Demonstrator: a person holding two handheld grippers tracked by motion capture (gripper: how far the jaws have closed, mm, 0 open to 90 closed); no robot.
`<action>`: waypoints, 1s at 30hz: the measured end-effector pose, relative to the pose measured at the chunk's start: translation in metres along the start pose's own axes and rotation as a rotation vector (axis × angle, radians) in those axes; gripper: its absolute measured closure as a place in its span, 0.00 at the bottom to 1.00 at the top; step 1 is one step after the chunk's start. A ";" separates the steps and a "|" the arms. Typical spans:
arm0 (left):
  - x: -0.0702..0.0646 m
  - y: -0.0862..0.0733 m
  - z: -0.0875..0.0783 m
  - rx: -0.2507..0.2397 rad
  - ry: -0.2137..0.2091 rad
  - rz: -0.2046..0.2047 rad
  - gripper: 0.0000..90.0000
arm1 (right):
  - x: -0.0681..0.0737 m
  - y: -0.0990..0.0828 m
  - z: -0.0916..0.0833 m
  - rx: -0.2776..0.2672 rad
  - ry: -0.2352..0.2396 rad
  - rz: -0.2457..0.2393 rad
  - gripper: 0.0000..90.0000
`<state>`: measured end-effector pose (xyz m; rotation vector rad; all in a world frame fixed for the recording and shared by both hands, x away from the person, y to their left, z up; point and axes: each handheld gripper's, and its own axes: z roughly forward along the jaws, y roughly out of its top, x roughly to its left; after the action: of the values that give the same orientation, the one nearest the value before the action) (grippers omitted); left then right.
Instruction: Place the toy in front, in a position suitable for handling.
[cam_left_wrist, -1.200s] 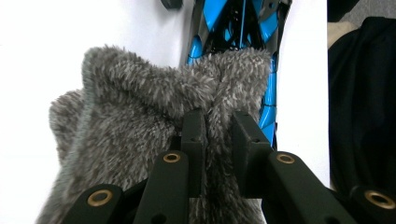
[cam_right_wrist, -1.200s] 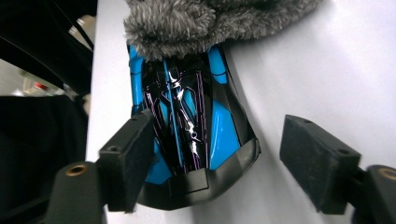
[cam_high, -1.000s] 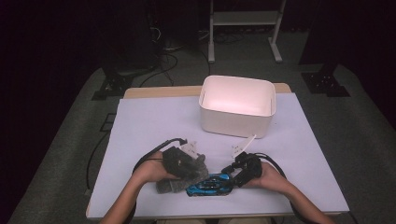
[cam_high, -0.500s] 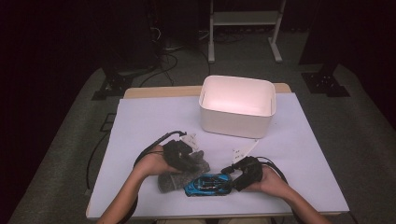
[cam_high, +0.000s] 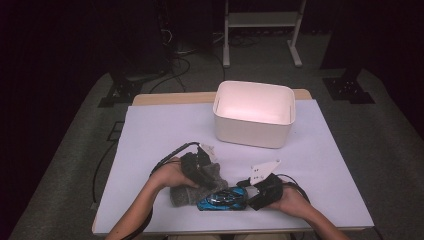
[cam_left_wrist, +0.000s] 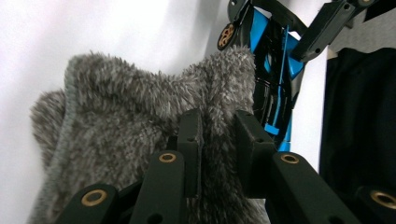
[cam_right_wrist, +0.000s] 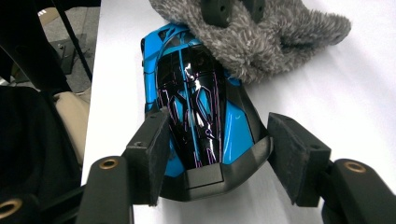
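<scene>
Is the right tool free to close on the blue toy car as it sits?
Probably yes: the right tool has been closing and straddles the blue toy car at one end; the grey fuzzy cloth overlaps only the far end.

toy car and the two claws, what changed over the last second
The right claw has been closing around the rear of the blue toy car; its right pad still stands clear. The left claw stays clamped on the grey fuzzy cloth. Car, cloth and white bin have not shifted.

Open sheet (cam_high: 150, 135) leftward (white bin (cam_high: 253, 114) blocking beyond the hands)
</scene>
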<state>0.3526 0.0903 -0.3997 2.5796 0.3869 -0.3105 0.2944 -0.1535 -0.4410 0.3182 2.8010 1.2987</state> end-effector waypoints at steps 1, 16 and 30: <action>0.000 0.000 0.000 0.000 0.000 0.000 0.84 | 0.001 0.000 0.000 -0.003 -0.003 -0.009 0.44; -0.018 -0.005 -0.011 -0.031 0.002 0.065 0.87 | 0.014 0.004 -0.003 0.017 -0.054 -0.101 0.37; -0.045 -0.010 -0.021 -0.061 -0.045 0.146 0.87 | 0.016 0.008 0.012 0.052 0.084 -0.032 0.40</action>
<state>0.3102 0.1002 -0.3730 2.5202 0.1873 -0.2991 0.2814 -0.1362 -0.4415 0.2251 2.9006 1.2630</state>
